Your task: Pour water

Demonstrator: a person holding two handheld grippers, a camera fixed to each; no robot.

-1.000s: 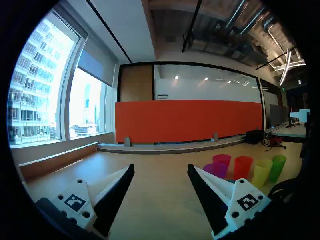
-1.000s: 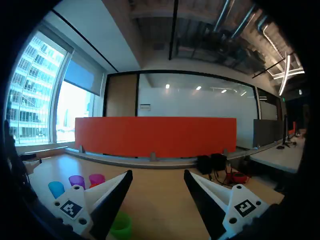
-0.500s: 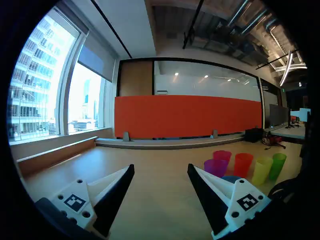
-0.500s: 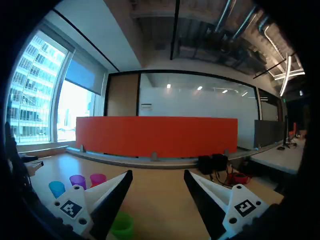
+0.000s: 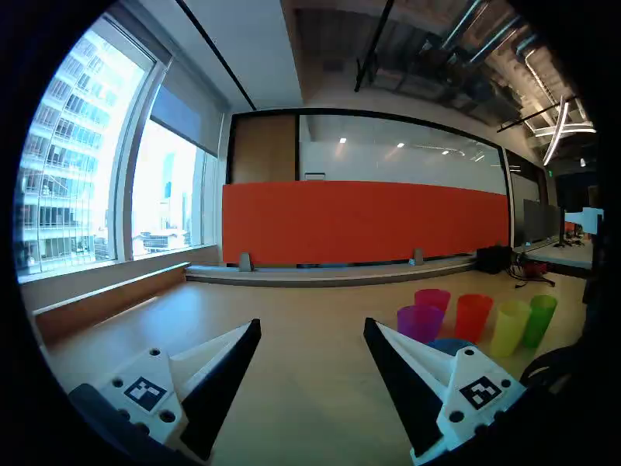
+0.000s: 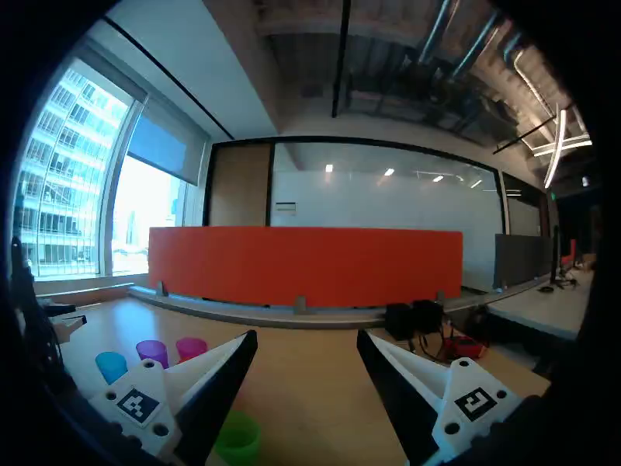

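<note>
Left tool [image 5: 311, 321] and right tool [image 6: 306, 334] both gape empty, and the upright row of coloured translucent plastic cups [image 5: 472, 314] stands between them, just ahead.

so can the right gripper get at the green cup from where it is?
Probably yes. The right gripper is open and empty; the green cup stands close on the table, partly behind one finger, not in the gap. A sideways shift and dip should line it up.
</note>
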